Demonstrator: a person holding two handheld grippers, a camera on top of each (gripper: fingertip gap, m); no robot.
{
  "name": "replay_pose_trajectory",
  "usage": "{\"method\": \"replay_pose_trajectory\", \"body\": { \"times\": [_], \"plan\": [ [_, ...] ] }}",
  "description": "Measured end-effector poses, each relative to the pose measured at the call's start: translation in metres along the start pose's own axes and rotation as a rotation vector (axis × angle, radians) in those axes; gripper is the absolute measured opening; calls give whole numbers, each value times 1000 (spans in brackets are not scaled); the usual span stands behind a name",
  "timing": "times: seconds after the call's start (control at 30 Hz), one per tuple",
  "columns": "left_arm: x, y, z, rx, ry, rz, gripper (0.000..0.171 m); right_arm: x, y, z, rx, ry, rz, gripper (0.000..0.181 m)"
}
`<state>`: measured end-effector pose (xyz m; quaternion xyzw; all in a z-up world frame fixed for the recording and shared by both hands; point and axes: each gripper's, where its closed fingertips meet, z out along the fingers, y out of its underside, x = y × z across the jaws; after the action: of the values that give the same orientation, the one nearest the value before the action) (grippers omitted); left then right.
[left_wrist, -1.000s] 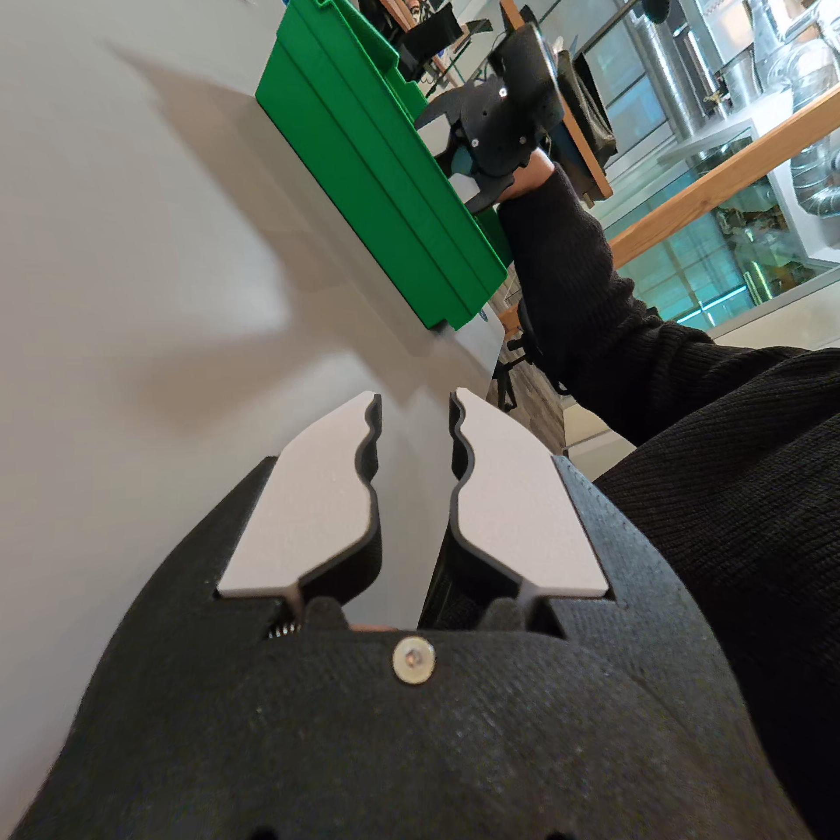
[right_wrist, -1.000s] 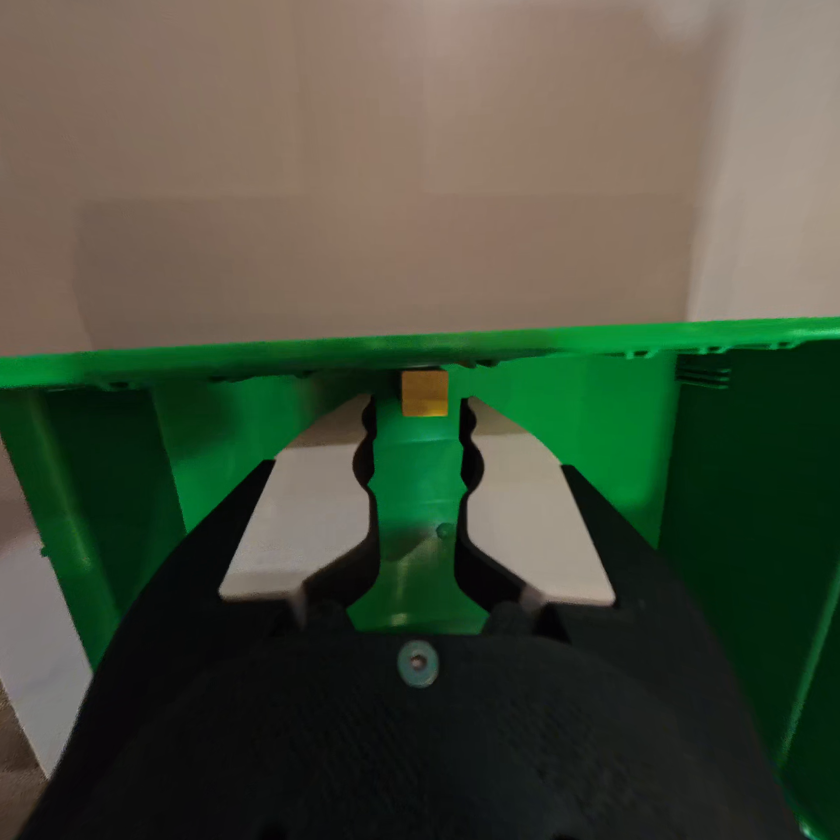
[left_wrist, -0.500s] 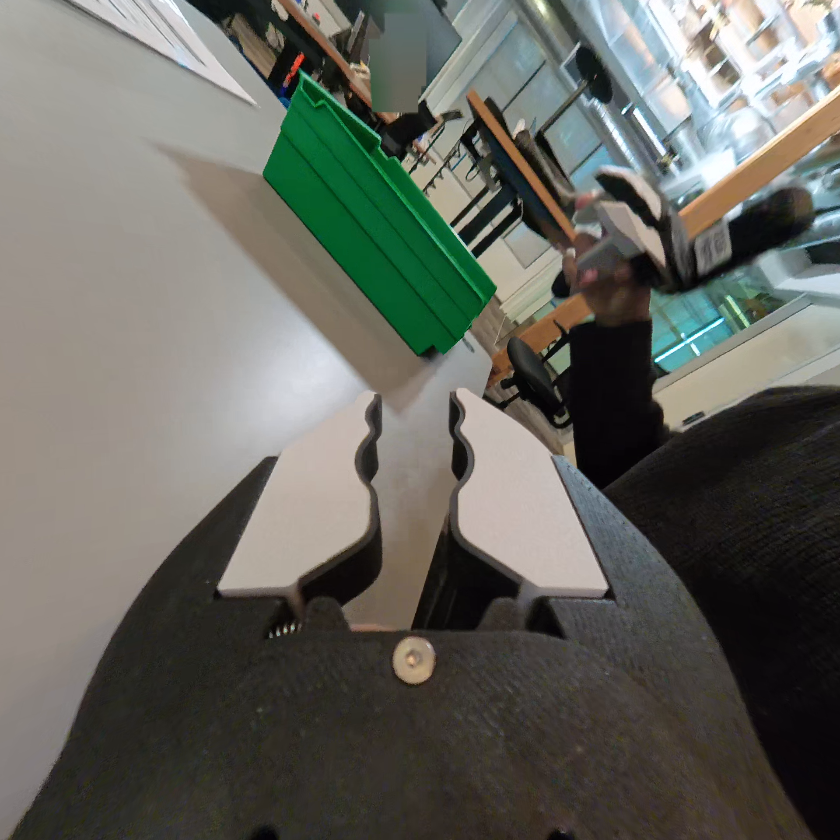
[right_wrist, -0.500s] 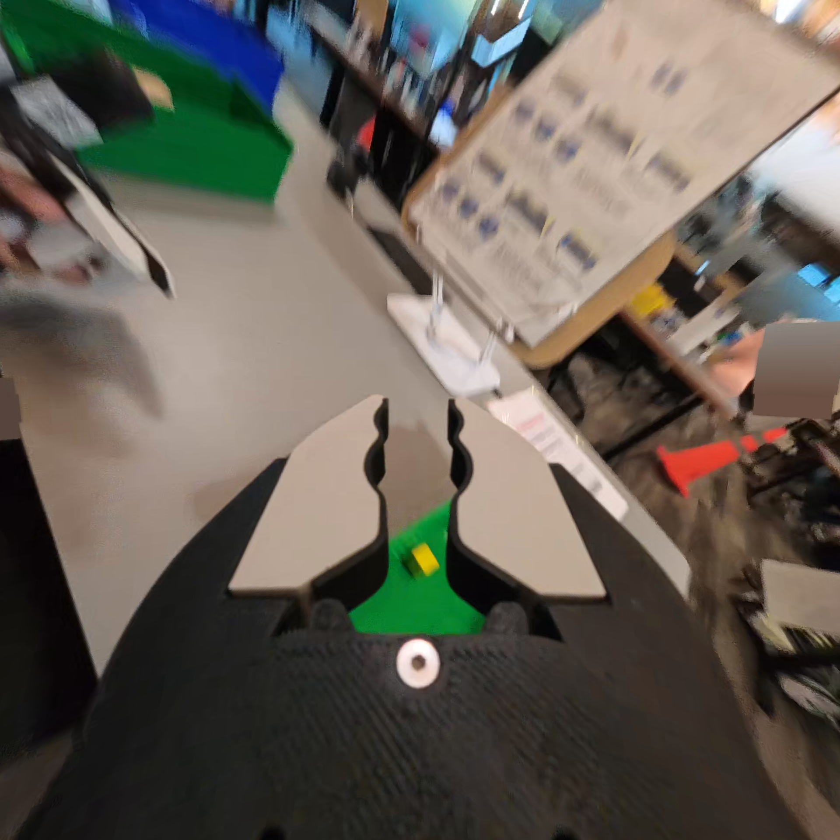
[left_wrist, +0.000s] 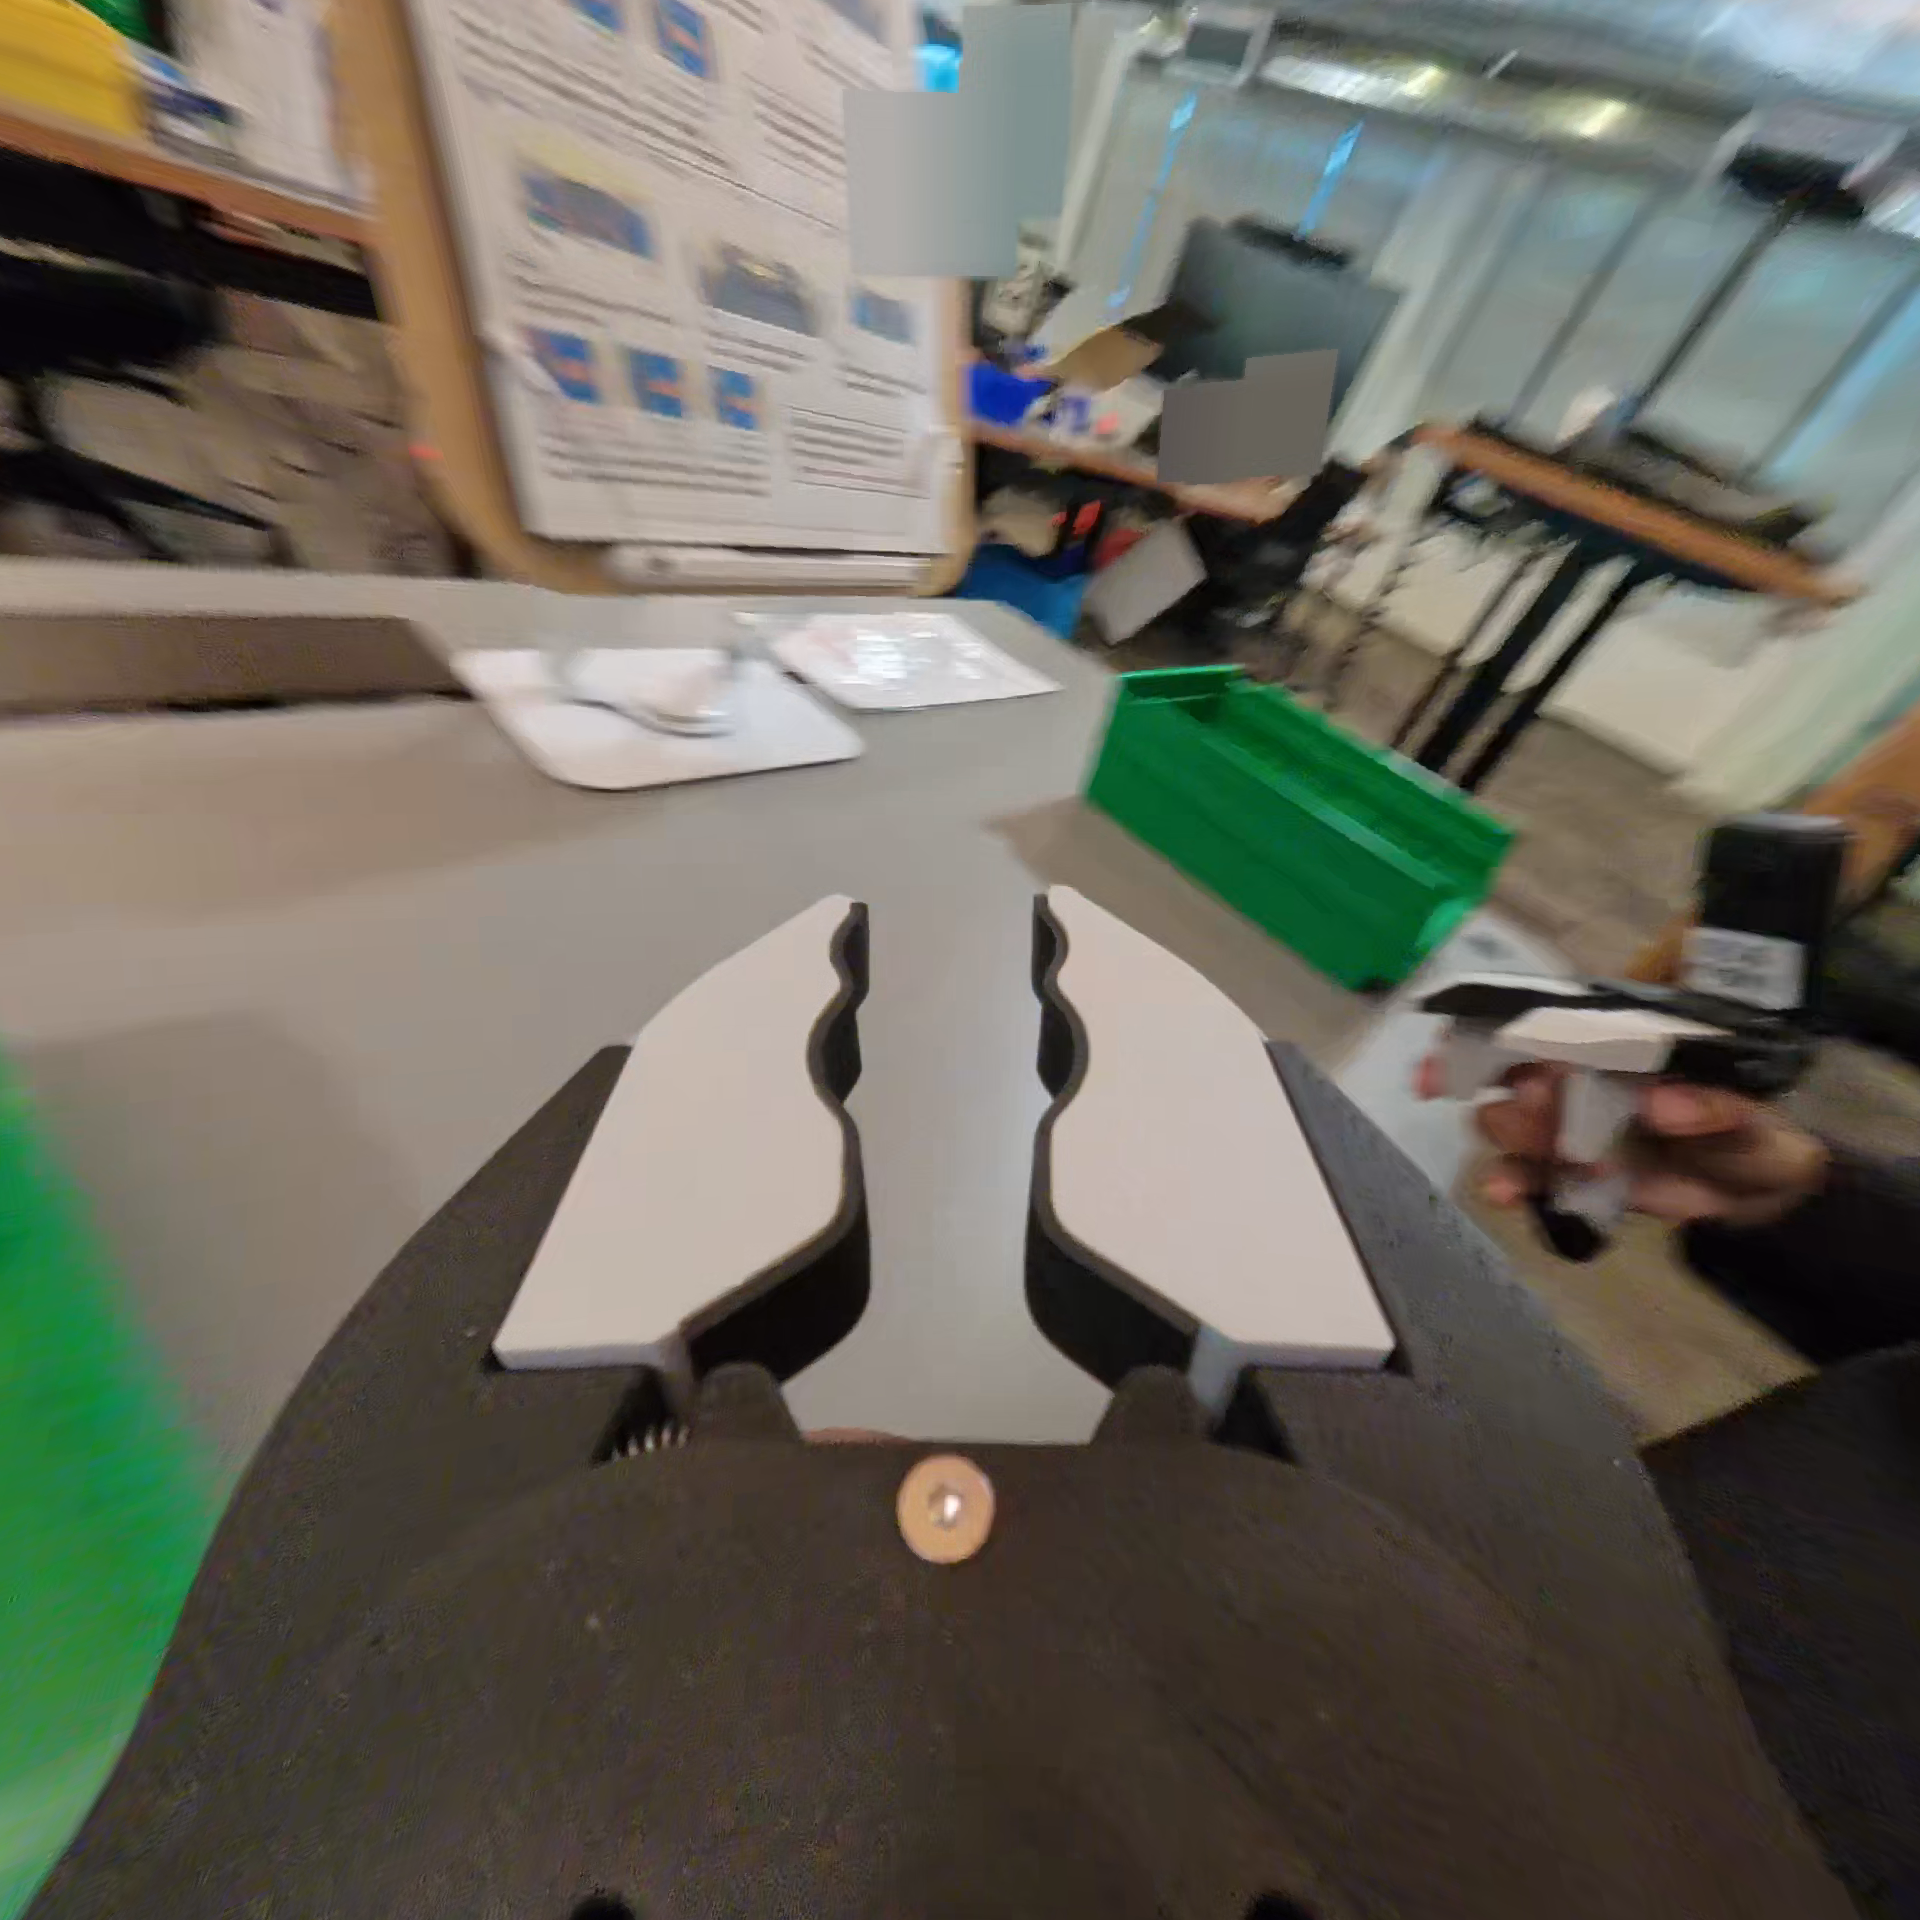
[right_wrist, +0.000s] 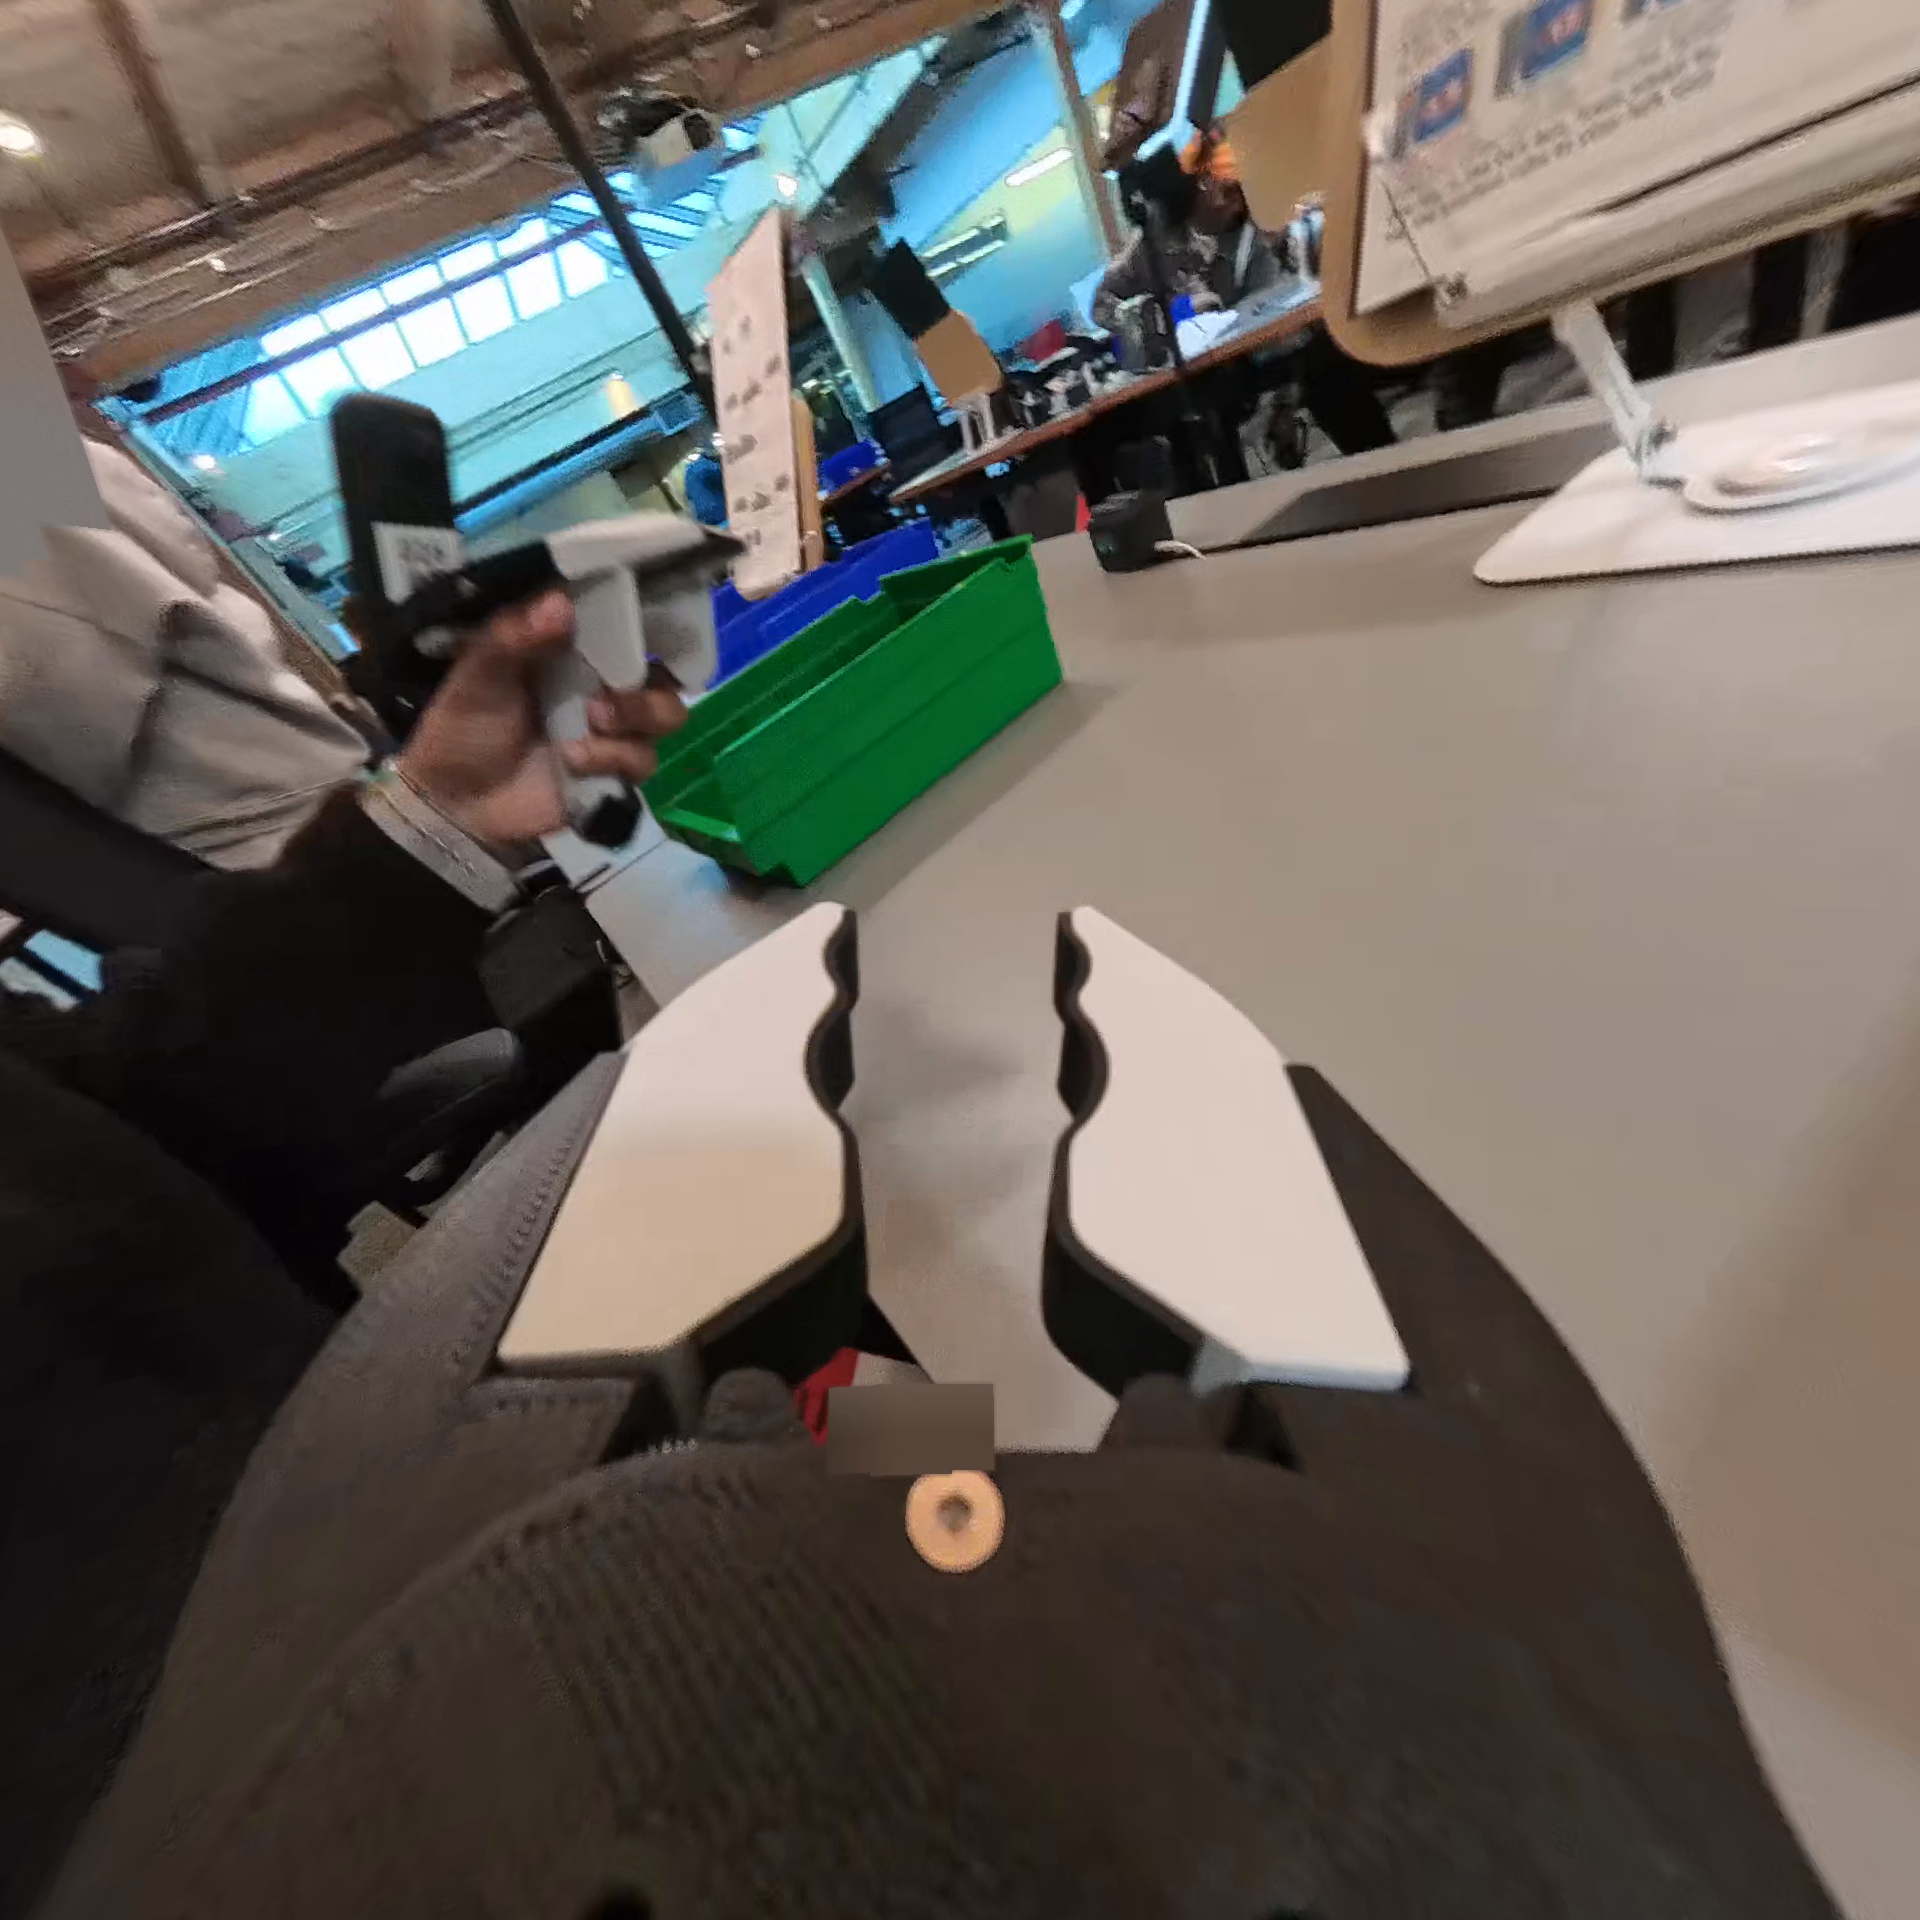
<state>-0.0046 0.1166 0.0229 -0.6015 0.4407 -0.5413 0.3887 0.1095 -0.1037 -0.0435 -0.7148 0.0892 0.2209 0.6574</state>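
Note:
My left gripper (left_wrist: 943, 914) is open and empty, held low over the grey table (left_wrist: 416, 935). A blurred green bin edge (left_wrist: 62, 1351) is close on its left. A second green bin (left_wrist: 1288, 821) stands at the table's right corner. My right gripper (right_wrist: 956, 925) is open and empty above the table's near edge (right_wrist: 1351, 831). In the left wrist view a hand holds the right gripper (left_wrist: 1455, 1013) off the table's right side. In the right wrist view a hand holds the left gripper (right_wrist: 717, 540) in front of a green bin (right_wrist: 862, 717).
A white stand base (left_wrist: 665, 717) carries a large poster board (left_wrist: 686, 260) at the table's back. Paper sheets (left_wrist: 904, 670) lie beside it. A blue bin (right_wrist: 810, 603) sits behind the green one, and a small black device (right_wrist: 1127, 530) farther back. Desks and chairs surround the table.
My right gripper has come out of the green bin, where a small yellow block stayed, and swung to face across the table. My left gripper has turned level. Both jaws stayed open.

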Motion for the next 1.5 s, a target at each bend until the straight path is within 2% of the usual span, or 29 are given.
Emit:
{"method": "replay_pose_trajectory", "body": {
  "times": [0.03,0.1,0.23,0.3,0.47,0.63,0.73,0.9,1.0,1.1,1.2,1.27,1.33,1.43,1.5],
  "plan": [
    [-21,-9,-13,-46,-51,62,31,0,5,4,-10,0,12,36],
    [-61,-11,-33,-231,-105,169,34,-4,14,9,-52,-29,2,36],
    [-147,20,-66,-748,-188,469,42,-1,22,13,-76,-26,-57,34],
    [-182,37,-71,-924,-211,599,41,1,24,15,-83,-32,-37,33],
    [-221,79,-60,-1190,-98,693,42,8,22,13,-65,-25,11,30],
    [-259,106,-66,-1461,-119,800,33,19,20,9,-59,4,17,26],
    [-271,114,-68,-1546,-114,823,35,23,19,8,-54,10,28,26],
    [-263,117,-61,-1513,-52,755,31,24,24,10,-76,2,38,25],
    [-258,98,-51,-1400,-90,765,30,23,25,10,-82,-1,31,25],
    [-249,53,-39,-1156,-173,721,30,22,25,11,-81,-4,34,25],
    [-226,-7,-27,-802,-251,635,30,20,24,12,-79,-19,49,23],
    [-202,-36,-24,-611,-282,597,30,17,26,14,-82,-43,70,19],
    [-168,-49,-19,-498,-261,541,29,12,29,18,-92,-74,88,18],
    [-96,-49,1,-354,-128,369,29,6,28,30,-91,-101,93,25],
    [-42,-42,19,-263,7,198,29,3,22,39,-78,-86,88,44]
  ]
}}
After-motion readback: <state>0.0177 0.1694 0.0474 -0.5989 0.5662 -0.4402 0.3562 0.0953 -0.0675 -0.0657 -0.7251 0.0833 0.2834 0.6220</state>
